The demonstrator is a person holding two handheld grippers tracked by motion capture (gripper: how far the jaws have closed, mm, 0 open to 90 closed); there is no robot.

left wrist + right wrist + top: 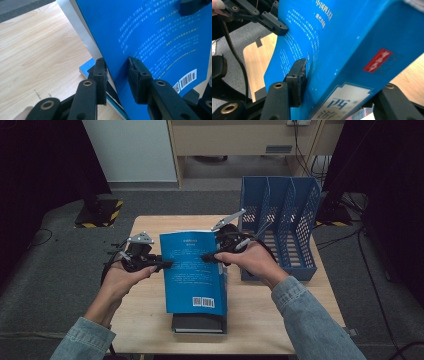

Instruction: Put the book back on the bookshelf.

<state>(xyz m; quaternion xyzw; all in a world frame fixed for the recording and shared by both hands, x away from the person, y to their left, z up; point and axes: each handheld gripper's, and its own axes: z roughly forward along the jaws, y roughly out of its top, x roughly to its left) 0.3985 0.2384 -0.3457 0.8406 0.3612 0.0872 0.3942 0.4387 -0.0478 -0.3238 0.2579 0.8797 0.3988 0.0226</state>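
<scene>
book (192,270) above a second book (198,323), seemingly clear of it; file rack (280,225) right on table (145,310).

My left claw (167,264) and right claw (206,257) grip the blue book (195,272) by opposite edges, raised above a dark book (198,323) on the table (145,305); a blue file rack (280,225) stands nearby.

We see a thick blue paperback book (192,270) with white print and a white barcode label near its lower edge, held tilted up off the wooden table, back cover facing the high camera. Its spine carries a pale title label and a small red mark in the right gripper view (352,75). The near end sits above a dark book (198,324) lying flat under it.
</scene>
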